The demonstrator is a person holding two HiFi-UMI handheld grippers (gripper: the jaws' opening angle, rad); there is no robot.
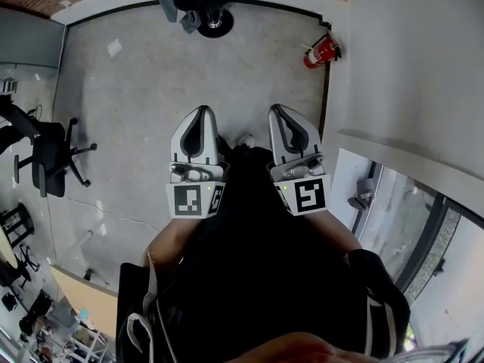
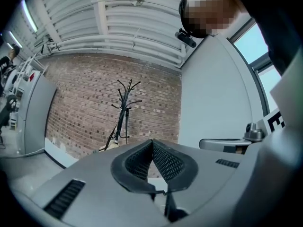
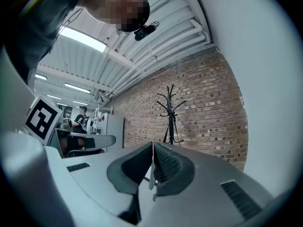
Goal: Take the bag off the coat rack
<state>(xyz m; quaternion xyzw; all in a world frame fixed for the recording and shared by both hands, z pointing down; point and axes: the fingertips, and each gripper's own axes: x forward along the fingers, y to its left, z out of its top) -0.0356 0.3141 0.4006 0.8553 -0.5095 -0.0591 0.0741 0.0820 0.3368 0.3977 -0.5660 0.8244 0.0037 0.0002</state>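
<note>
Task unstarted: left gripper point(image 1: 200, 112) and right gripper point(image 1: 278, 110), jaws pressed together and empty, stand well apart from the coat rack point(image 2: 124, 109).

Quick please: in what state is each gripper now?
Left gripper: closed, holding nothing.
Right gripper: closed, holding nothing.

Two grippers point(image 1: 201, 113) point(image 1: 277, 112), one coat rack point(image 2: 124, 110), one extinguisher point(image 1: 319, 51), perhaps two chairs point(image 1: 47, 157) point(image 1: 206, 10).
</note>
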